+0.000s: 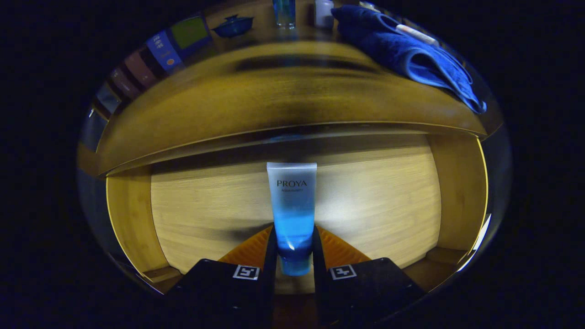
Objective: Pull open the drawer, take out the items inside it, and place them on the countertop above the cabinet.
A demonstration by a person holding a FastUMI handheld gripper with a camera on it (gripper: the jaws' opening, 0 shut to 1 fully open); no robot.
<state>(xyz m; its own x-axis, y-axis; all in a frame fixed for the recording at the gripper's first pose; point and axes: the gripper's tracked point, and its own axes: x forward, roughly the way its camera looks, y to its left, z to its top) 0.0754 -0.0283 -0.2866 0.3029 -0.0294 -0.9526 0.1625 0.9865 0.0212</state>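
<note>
Tool [292,249] pointing forward and down, both fingers [270,256] closed in parallel, pressing either side of a tube [292,214].

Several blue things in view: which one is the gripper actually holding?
The blue-and-white tube, pinched between the gripper fingers above the open drawer. The blue towel, blue lidded pot and blue glass sit beyond on the countertop.

Blue-and-white tube [292,214], tan wood-grain drawer [365,196], blue towel [406,55]

Lettering on your tube, markers on your fingers.
The tube [292,201], clamped in your gripper [292,244], carries a brand name; each finger bears a square coded marker.
</note>
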